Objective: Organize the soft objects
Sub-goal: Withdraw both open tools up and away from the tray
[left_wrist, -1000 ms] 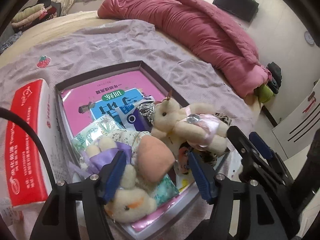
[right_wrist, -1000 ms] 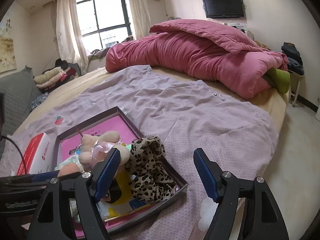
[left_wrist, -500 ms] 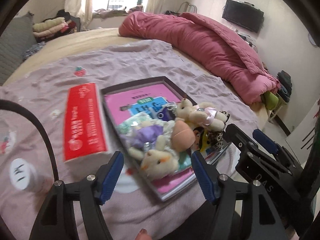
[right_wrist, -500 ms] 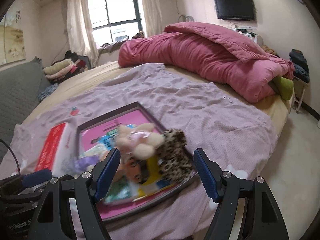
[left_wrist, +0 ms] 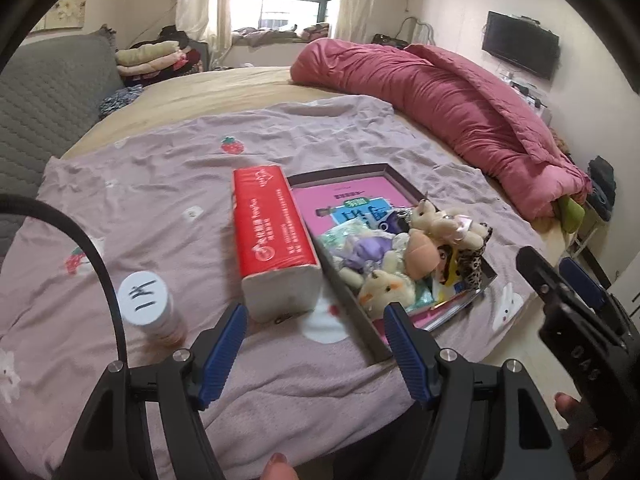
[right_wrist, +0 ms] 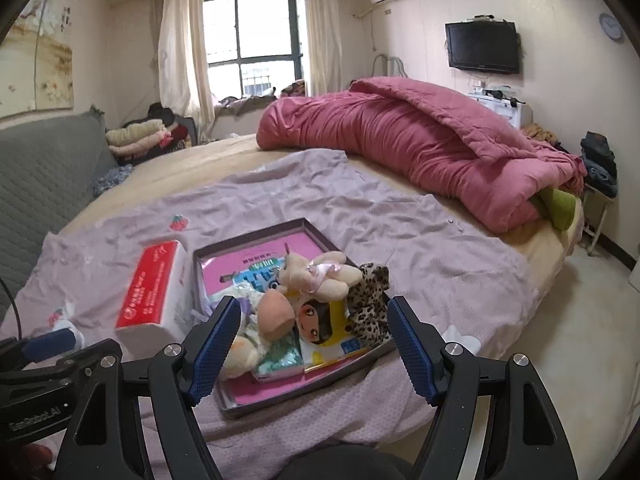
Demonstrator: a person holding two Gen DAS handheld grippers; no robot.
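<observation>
A dark shallow tray (left_wrist: 344,171) (right_wrist: 256,230) lies on the lilac bedspread. It holds pink books, a beige teddy with a pink bow (left_wrist: 444,222) (right_wrist: 320,274), a second cream plush (left_wrist: 386,286), a peach-coloured soft ball (left_wrist: 420,252) (right_wrist: 274,314), a purple cloth (left_wrist: 368,248) and a leopard-print cloth (left_wrist: 472,266) (right_wrist: 370,308). My left gripper (left_wrist: 316,346) is open and empty, held above the bed's near edge, short of the tray. My right gripper (right_wrist: 310,344) is open and empty, held back from the tray's near side.
A red and white tissue pack (left_wrist: 270,232) (right_wrist: 154,292) lies left of the tray. A white-capped bottle (left_wrist: 150,306) stands at the near left. A rolled pink quilt (left_wrist: 440,92) (right_wrist: 420,148) lies along the far right of the bed. A grey sofa (right_wrist: 44,176) is left.
Both grippers have pulled back and up from the tray, so it looks smaller and farther. The toys in the tray lie as before. Both jaws stay open.
</observation>
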